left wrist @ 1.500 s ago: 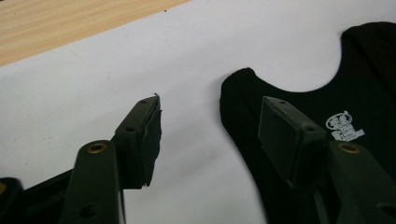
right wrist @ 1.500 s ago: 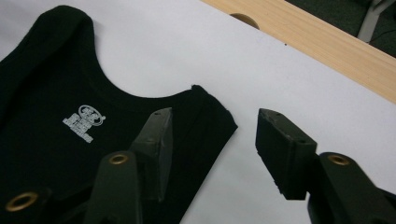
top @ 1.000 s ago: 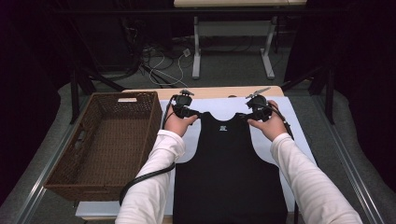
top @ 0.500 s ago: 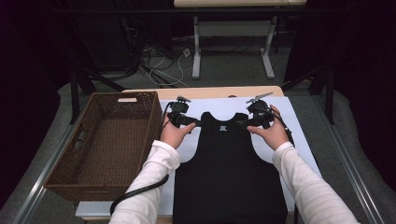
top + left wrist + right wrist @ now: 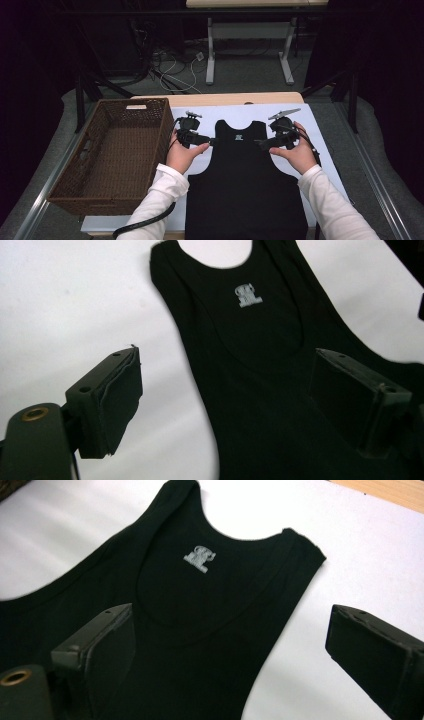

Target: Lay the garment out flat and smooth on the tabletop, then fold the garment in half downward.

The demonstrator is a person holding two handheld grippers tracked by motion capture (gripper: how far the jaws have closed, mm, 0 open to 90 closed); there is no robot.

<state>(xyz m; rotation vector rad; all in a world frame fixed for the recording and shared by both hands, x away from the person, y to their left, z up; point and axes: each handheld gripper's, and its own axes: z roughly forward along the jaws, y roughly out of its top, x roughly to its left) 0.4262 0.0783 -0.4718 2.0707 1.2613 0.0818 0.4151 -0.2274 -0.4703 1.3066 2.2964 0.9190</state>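
- While the black tank top lies flat on the white sheet, the left gripper and right gripper flank its shoulder straps, beside a wicker basket.
- Left gripper view: the jaws have just been opening and hold nothing, the tank top below them.
- Right gripper view: the jaws have just spread, released, above the strap.

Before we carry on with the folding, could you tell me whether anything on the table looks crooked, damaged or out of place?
Nothing stands out. The black tank top lies flat and straight on the white sheet, straps spread evenly, and the wicker basket sits squarely to its left.
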